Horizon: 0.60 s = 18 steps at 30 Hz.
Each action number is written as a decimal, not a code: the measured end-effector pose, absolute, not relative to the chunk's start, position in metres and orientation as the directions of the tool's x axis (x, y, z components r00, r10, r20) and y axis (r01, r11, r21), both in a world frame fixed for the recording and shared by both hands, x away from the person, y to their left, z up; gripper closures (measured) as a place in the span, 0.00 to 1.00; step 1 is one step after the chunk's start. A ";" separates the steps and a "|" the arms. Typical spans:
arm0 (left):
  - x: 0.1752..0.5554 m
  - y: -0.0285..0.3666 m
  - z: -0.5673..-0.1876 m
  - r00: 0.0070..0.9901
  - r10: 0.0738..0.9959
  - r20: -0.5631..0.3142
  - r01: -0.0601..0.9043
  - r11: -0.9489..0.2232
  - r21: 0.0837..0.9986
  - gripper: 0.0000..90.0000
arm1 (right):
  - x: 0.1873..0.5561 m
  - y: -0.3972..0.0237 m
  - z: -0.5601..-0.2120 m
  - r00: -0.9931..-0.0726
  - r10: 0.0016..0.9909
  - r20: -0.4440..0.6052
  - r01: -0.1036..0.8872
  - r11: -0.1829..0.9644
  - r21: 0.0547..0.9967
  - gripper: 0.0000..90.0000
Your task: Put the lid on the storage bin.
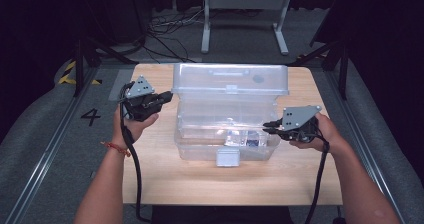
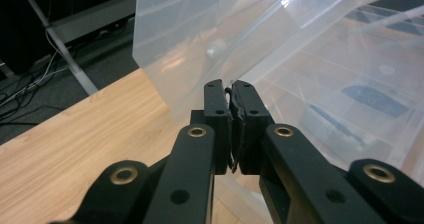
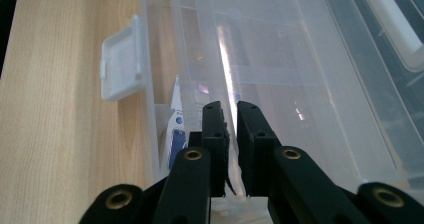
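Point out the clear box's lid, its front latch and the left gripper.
lid (image 1: 230, 79): high view, middle of the raised clear panel.
front latch (image 1: 228, 157): high view, centre of the flap on the box's near wall.
left gripper (image 2: 232, 91): left gripper view, between the jaw tips.

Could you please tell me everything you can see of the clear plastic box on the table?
The clear plastic box sits mid-table, its hinged lid raised and leaning back. It looks like thin translucent plastic, with a flip latch at the front rim and a small blue-and-white item inside. The left gripper is shut on the lid's left edge; the right gripper is shut on the right wall.
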State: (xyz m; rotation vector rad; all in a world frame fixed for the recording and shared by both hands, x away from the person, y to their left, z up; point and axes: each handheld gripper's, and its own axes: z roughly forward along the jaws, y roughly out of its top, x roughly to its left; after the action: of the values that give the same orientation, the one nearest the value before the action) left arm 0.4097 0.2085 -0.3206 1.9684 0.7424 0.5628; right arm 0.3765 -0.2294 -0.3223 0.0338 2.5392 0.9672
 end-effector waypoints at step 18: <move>0.389 0.209 -0.340 0.735 0.669 0.113 0.271 -0.443 0.855 0.97 | 0.348 -0.284 -0.345 -0.907 0.296 -0.301 -0.014 0.690 0.723 0.91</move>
State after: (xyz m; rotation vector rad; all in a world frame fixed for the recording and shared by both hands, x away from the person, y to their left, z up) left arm 0.3885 0.2087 -0.3400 2.0320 0.7112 0.5563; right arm 0.3478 -0.2836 -0.3448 0.2194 2.5057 1.0773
